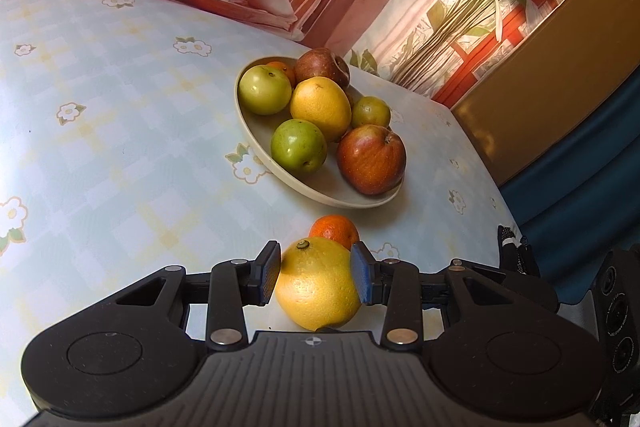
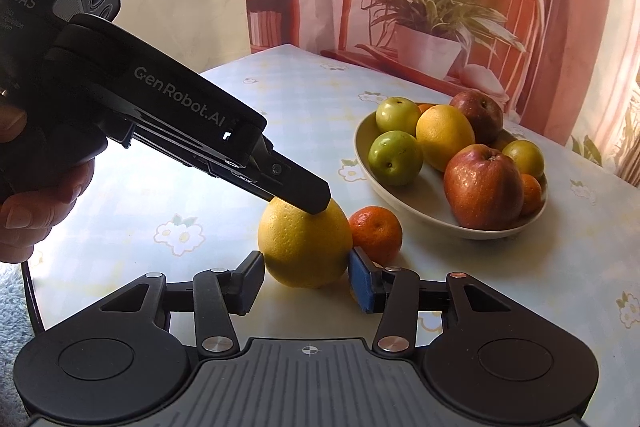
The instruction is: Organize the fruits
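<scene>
On the flowered table point(image 2: 132, 187), the left gripper point(image 1: 315, 277) clamps its pads on a big yellow citrus point(image 1: 318, 285) sitting on the cloth. The right gripper point(image 2: 306, 281) straddles the same fruit low down, its pads against the sides. Just beyond it lies a small tangerine point(image 2: 376, 233), touching or nearly so, and further right the bowl point(image 2: 362, 143) holds apples, green fruit and another yellow citrus. The step looks like picking up the loose citrus; next it needs lifting clear and setting into the crowded bowl without dislodging anything.
</scene>
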Available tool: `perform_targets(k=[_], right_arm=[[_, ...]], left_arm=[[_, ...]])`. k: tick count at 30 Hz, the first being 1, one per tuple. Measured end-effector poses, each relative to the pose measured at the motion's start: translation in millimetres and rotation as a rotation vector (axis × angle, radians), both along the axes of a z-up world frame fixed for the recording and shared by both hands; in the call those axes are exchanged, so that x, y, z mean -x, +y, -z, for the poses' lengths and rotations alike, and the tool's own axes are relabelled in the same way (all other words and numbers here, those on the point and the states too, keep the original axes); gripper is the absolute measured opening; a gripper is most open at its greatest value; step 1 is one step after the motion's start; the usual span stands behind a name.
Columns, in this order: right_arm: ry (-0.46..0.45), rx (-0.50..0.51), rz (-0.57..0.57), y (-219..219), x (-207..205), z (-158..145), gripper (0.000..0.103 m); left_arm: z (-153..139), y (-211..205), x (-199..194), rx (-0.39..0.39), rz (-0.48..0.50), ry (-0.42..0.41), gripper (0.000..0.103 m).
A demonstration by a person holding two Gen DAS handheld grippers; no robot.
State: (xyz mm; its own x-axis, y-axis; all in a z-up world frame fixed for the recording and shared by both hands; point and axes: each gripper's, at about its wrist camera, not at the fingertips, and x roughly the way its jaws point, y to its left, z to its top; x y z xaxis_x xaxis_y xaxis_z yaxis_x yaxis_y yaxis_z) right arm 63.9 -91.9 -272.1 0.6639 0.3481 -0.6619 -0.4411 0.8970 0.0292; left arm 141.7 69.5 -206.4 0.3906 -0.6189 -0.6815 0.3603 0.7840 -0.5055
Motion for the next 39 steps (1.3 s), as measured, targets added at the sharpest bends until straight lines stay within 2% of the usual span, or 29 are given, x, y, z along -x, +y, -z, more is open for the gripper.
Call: perform_targets(k=[8,18,25,31,39], right_arm=[[-0.013,0.014,-0.002,2.5,0.0,1.0,0.044],[0.008,-0.049,-0.022,11.6,-9.4,0.7,0.044],[0.007,-0.061,-0.031,14.0,-16.1,5.0,0.049],[0.034,-0.069,-0.034,15.1,-20.8,12.5,0.049],[0.026,-0.112,-0.014,8.0,-21.0,11.3,0.048]], left_arm=[[-0.5,-0.4,1.0,-0.005,0.000,-0.010,0.040],[-6.8,12.1,2.0,-0.064,-0.003,-0.027,0.040],[-5.6,17.1,0.3,-0.053,-0.014,-0.026,0.039],[-4.5,15.5,0.1,-0.048,-0.021,-0.025,0.039],[-8.9,9.9,-0.2,-0.051,-0.033,-0.033,0.039]])
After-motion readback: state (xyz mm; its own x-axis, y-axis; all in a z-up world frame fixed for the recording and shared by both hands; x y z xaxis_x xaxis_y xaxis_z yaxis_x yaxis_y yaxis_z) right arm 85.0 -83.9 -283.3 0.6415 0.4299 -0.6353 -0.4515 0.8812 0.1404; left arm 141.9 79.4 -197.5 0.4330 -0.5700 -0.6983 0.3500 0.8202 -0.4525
